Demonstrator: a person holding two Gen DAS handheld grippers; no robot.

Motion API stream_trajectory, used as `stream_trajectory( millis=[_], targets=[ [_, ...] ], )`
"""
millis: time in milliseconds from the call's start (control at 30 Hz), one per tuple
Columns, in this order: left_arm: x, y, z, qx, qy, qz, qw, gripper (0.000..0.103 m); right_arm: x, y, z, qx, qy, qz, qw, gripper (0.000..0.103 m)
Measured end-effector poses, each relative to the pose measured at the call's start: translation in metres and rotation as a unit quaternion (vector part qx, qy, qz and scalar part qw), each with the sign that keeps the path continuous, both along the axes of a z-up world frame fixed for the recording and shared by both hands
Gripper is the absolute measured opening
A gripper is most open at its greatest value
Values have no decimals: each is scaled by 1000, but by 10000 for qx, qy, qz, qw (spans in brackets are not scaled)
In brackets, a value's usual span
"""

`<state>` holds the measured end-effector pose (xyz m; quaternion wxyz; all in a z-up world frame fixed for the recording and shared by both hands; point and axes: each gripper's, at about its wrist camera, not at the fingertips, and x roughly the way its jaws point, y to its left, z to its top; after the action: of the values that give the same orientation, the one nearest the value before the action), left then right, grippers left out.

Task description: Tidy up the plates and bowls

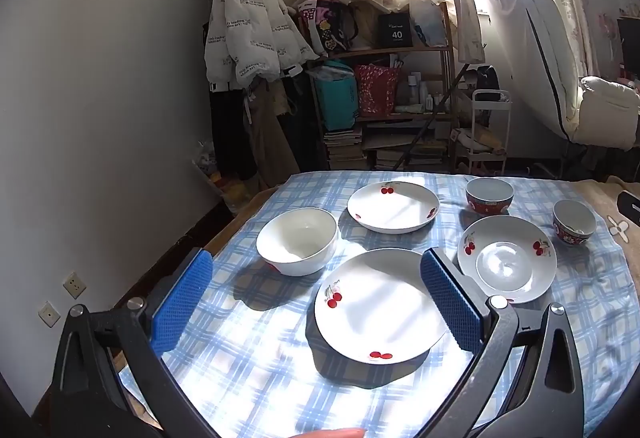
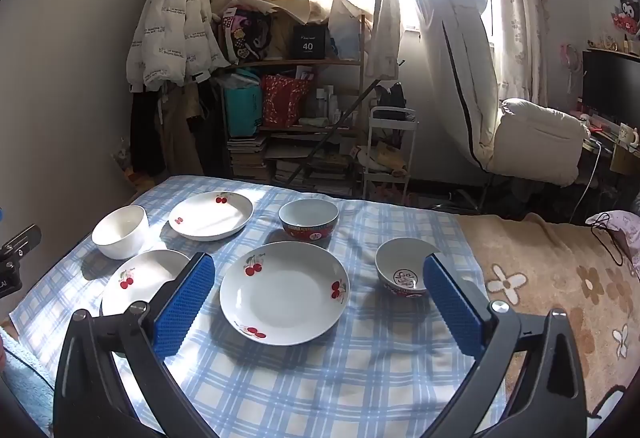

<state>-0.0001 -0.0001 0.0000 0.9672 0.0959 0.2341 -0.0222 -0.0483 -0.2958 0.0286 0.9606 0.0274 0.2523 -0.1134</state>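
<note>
Both claws are hanging above the near edge of the checked cloth, each with its blue pads spread wide and nothing between them: the left claw in the left wrist view, the right claw in the right wrist view.

Six pieces of crockery are sitting well apart on the cloth. In the left wrist view, a cherry plate is lying at the lower centre, a plain white bowl is standing to its upper left, a second cherry plate is resting at the upper centre, and a third cherry plate is sitting at the right. In the right wrist view, a red-banded bowl is standing at the upper centre and a smaller patterned bowl is sitting at the right, partly hidden behind the right pad.

All of it is looking like glazed ceramic: stiff, slick, breakable and probably fairly heavy. Rims are likely offering the only hold, one pad under the lip and one over. The plates are lying low, so getting a pad underneath is looking awkward on the soft cloth.

Open cloth is showing along the bottom of both views for stacking. A flowered blanket is bordering the cloth at the right, and the cloth's left edge is dropping away near the white bowl.
</note>
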Motion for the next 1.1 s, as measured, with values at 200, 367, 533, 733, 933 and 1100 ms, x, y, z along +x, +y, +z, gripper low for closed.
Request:
stream_trajectory(
  millis=[200, 367, 533, 733, 933, 1100],
  targets=[
    [0, 0, 0, -25, 10, -49, 10000, 102, 0, -1, 0, 33, 2, -4, 10000, 103],
    [2, 1, 2, 5, -13, -55, 10000, 102, 0, -3, 0, 83, -17, 3, 10000, 103],
    [0, -2, 1, 62, -41, -37, 10000, 102, 0, 0, 1, 85, -19, -14, 10000, 103],
    [0, 0, 1, 71, -50, -4, 10000, 102, 1, 1, 1, 82, -21, -14, 10000, 103],
    [0, 0, -1, 84, -53, 14, 9999, 102, 1, 0, 1, 82, -24, -14, 10000, 103],
    [0, -1, -1, 91, -51, 19, 9999, 102, 1, 0, 1, 78, -21, -15, 10000, 103]
  ],
)
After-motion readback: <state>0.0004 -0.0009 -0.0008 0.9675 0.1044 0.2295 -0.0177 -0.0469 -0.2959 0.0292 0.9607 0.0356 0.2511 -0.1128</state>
